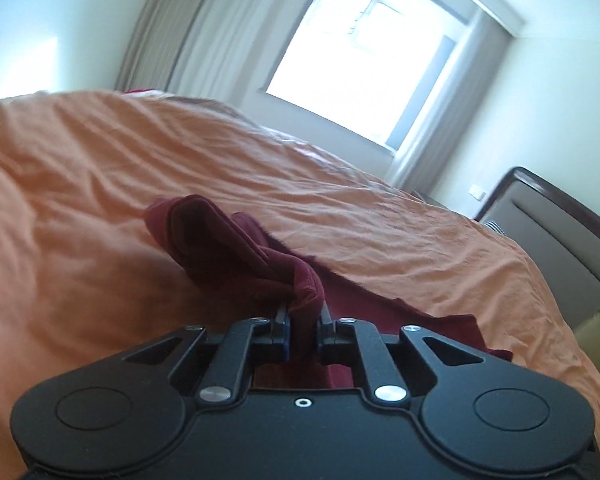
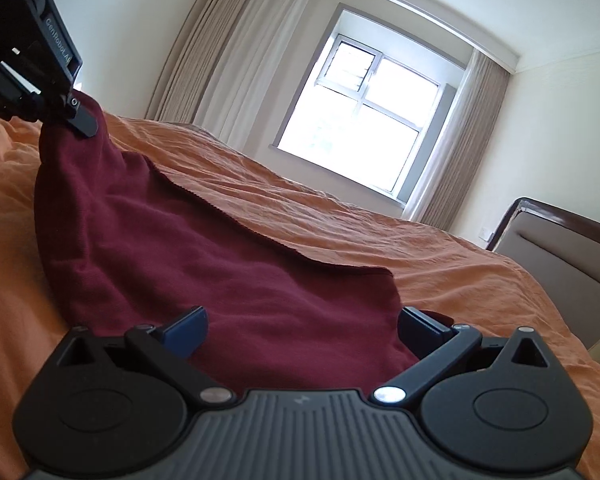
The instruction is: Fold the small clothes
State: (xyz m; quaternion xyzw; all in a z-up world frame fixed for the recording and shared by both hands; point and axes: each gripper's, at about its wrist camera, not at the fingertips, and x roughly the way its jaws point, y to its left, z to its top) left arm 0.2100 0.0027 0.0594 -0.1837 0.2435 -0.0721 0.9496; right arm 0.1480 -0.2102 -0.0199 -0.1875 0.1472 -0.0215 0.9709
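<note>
Orange bedding (image 1: 100,200) fills your left wrist view, under a bright window (image 1: 364,60). Your left gripper (image 1: 303,312) has its jaws narrowed onto a bunched edge of the maroon cloth (image 1: 236,248), lifting it off the bed. From your right wrist view, the cloth (image 2: 204,248) spreads flat, which the other view hides; your right gripper (image 2: 300,326) stands wide, the cloth's near edge between its fingers, unpinched.
</note>
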